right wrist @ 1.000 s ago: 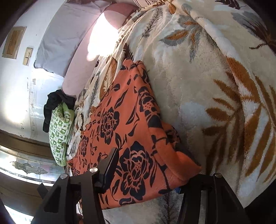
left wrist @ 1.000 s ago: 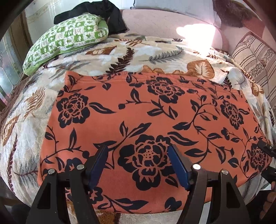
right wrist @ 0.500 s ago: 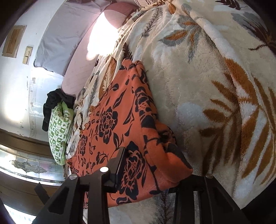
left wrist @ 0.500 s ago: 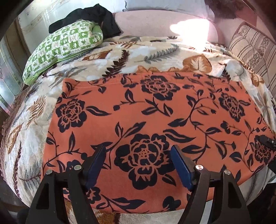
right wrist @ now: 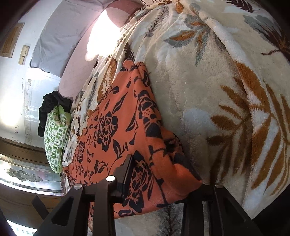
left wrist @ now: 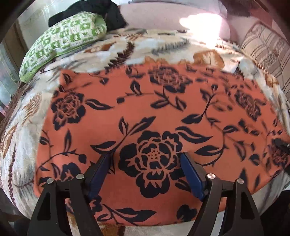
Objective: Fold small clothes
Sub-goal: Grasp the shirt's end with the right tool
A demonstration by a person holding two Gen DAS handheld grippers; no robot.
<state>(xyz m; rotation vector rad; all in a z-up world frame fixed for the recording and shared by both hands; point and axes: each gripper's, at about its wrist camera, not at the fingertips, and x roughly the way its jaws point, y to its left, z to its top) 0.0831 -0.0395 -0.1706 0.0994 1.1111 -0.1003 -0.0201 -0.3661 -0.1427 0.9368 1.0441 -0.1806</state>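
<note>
Right gripper (right wrist: 159, 183) jaws closing on 6 o'clock corner of orange black-floral cloth (right wrist: 116, 130), more bunched than second ago; left gripper (left wrist: 146, 168) opening wider, empty above cloth (left wrist: 145, 109); fold lift likely next.

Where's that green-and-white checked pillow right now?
The green-and-white checked pillow lies at the far left corner of the leaf-patterned blanket in the left wrist view, beyond the orange flowered cloth, with a black garment draped over its far end.

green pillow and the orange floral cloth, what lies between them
Only the leaf-print blanket separates the green pillow from the orange floral cloth, seen in the left wrist view.
</note>
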